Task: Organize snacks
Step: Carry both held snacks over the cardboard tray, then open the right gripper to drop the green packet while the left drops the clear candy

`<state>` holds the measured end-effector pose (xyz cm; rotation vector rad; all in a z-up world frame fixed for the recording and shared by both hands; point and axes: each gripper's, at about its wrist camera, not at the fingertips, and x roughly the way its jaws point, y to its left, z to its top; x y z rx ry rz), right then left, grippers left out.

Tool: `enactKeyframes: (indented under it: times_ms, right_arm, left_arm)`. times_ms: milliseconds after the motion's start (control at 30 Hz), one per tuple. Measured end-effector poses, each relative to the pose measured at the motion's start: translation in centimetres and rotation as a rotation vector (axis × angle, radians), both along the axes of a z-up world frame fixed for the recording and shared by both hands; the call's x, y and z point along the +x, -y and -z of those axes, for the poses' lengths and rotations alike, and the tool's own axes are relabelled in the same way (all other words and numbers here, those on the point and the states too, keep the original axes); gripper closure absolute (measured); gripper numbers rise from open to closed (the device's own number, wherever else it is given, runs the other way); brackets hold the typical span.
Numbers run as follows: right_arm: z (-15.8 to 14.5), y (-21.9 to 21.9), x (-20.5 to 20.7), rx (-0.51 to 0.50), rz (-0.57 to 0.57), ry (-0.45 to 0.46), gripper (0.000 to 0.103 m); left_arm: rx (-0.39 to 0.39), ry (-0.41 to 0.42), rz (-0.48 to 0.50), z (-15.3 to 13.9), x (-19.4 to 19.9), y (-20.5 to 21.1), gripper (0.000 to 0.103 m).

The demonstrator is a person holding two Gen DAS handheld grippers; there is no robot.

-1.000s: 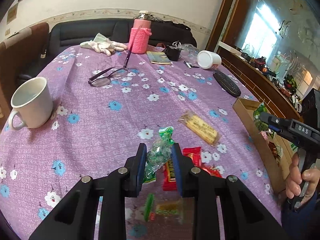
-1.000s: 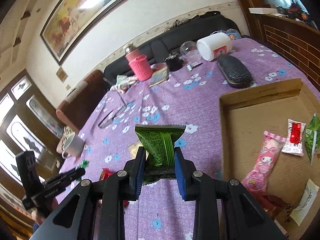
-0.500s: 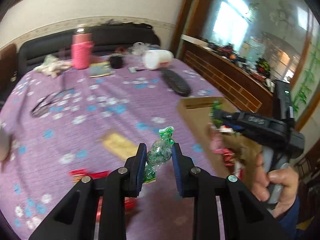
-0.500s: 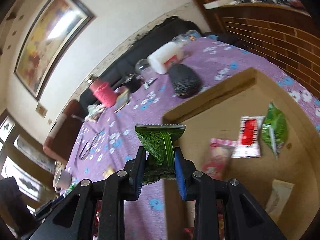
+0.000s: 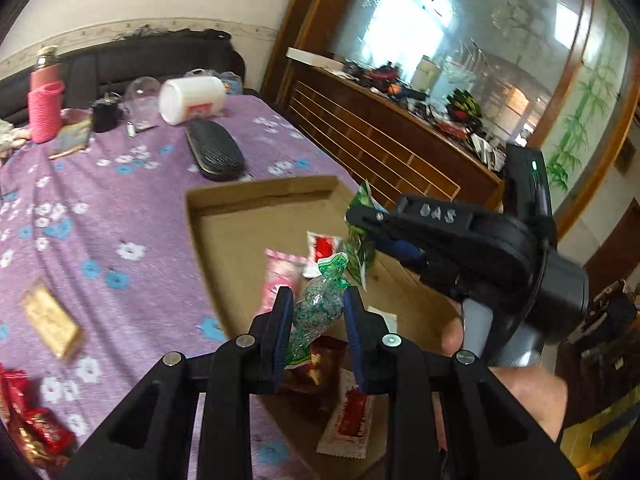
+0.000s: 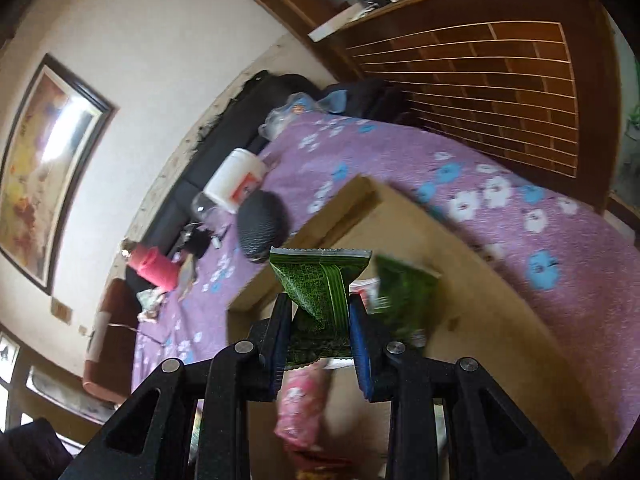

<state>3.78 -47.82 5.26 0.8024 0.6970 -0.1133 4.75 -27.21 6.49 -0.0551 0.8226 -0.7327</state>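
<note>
My left gripper (image 5: pixel 316 312) is clamped on a clear green-speckled candy bag (image 5: pixel 320 300), low centre of the left view, over the cardboard box (image 5: pixel 240 236) on the desk (image 5: pixel 120 200). My right gripper (image 6: pixel 318 320) is clamped on a dark green packet (image 6: pixel 320 284), mid-frame over that box, where a pink packet (image 6: pixel 302 408) lies.

Home living room: dark sofa (image 5: pixel 152 60) sitting behind desk with purple floral cloth (image 5: pixel 120 200), framed painting (image 6: pixel 44 168) hanging on wall, cluttered wooden sideboard (image 5: pixel 384 136) standing alongside.
</note>
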Motion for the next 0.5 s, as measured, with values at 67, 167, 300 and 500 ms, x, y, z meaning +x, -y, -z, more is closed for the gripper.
enactKeyframes:
  times_ms: [67, 167, 300, 500]
  right_arm:
    - [0.1, 0.5, 0.0, 0.011, 0.003, -0.006, 0.073]
    - [-0.1, 0.7, -0.1, 0.007, 0.001, -0.013, 0.073]
    - [0.0, 0.2, 0.4, -0.011, -0.008, -0.028, 0.073]
    - [0.4, 0.2, 0.4, -0.019, -0.011, -0.042, 0.073]
  left_arm:
    - [0.008, -0.005, 0.014, 0.5, 0.0, 0.2, 0.078]
    - [0.010, -0.032, 0.031, 1.6, 0.1, 0.1, 0.078]
    - [0.025, -0.039, 0.053, 2.4, 0.0, 0.4, 0.078]
    - [0.048, -0.042, 0.063, 3.3, -0.2, 0.7, 0.078]
